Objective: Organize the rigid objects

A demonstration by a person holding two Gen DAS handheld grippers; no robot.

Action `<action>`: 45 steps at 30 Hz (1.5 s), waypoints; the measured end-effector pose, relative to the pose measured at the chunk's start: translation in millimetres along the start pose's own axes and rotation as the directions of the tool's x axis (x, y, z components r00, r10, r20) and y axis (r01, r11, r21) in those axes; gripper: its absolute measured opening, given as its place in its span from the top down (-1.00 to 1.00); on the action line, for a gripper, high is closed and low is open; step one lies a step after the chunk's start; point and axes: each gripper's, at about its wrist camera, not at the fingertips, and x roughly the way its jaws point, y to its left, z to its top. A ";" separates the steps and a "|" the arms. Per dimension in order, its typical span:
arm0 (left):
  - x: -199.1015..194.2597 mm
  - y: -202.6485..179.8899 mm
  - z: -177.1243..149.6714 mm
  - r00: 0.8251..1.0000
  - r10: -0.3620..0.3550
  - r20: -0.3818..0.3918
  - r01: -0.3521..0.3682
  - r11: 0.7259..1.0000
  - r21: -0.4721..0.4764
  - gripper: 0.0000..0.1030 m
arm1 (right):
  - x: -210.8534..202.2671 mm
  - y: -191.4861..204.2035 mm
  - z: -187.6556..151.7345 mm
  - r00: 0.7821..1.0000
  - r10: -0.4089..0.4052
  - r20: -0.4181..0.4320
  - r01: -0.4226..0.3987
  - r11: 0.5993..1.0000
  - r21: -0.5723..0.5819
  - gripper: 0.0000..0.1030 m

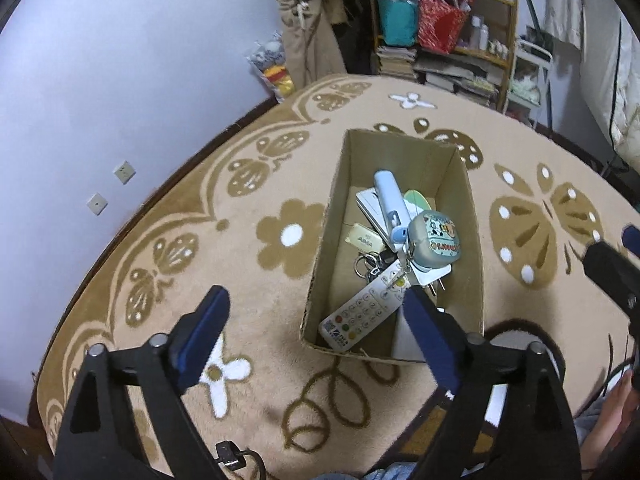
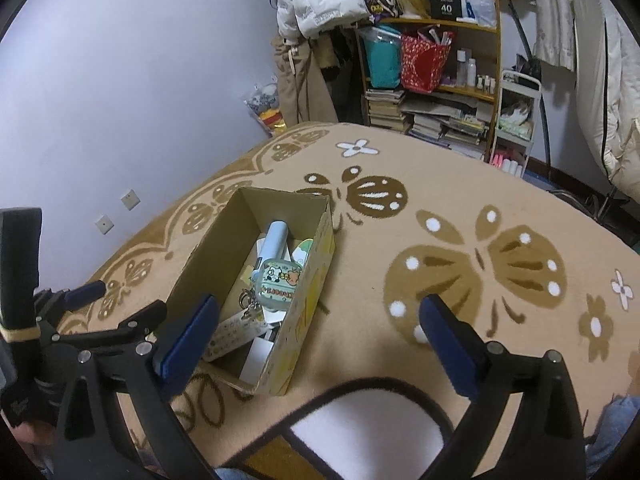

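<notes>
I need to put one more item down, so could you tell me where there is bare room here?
Bare carpet lies right of the cardboard box, over the butterfly motif, and left of it toward the wall. Inside, the remote, keys and cartoon case crowd the box; its far end is emptier.

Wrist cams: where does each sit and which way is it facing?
Left wrist: on the left gripper, angled down over the box on the rug; own open fingers show, right gripper at the right edge.
Right wrist: on the right gripper, angled down, box to its left; own open fingers show, left gripper at the left edge.
Shared: box, remote, rug, shelf.
</notes>
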 end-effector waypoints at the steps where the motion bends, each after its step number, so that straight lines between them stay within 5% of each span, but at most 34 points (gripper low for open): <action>1: -3.7 0.1 -1.4 1.000 -0.002 0.017 0.002 1.000 -0.001 -0.80 | -3.6 0.8 -3.0 1.000 -0.002 0.006 0.002 1.000 -0.001 -1.00; 13: -67.9 -4.5 -27.7 0.972 -0.034 0.232 0.044 0.998 -0.038 -0.87 | -52.5 -8.6 -38.0 0.994 -0.015 0.110 0.012 1.000 0.024 -1.00; 20: -99.7 -11.6 -46.2 0.953 -0.009 0.303 0.013 1.000 -0.012 -0.98 | -81.2 -18.8 -52.7 0.975 -0.047 0.219 0.044 0.999 0.019 -1.00; 25: -107.0 -22.7 -60.2 0.941 0.022 0.338 -0.034 0.999 0.029 -0.98 | -83.4 -28.9 -62.6 0.975 -0.044 0.219 0.035 0.998 0.044 -1.00; 32: -106.3 -25.6 -72.1 0.940 0.033 0.338 -0.049 0.998 0.039 -0.99 | -80.9 -32.4 -80.8 0.976 -0.047 0.210 0.037 0.998 0.050 -1.00; 38: -91.5 -23.1 -72.1 0.964 0.020 0.266 -0.032 0.999 0.041 -0.99 | -82.1 -36.0 -83.4 0.974 -0.062 0.216 0.048 0.997 0.067 -1.00; 45: -92.7 -18.9 -72.7 0.962 0.001 0.271 -0.010 0.999 0.034 -0.99 | -84.0 -41.2 -83.0 0.973 -0.068 0.221 0.050 0.995 0.088 -1.00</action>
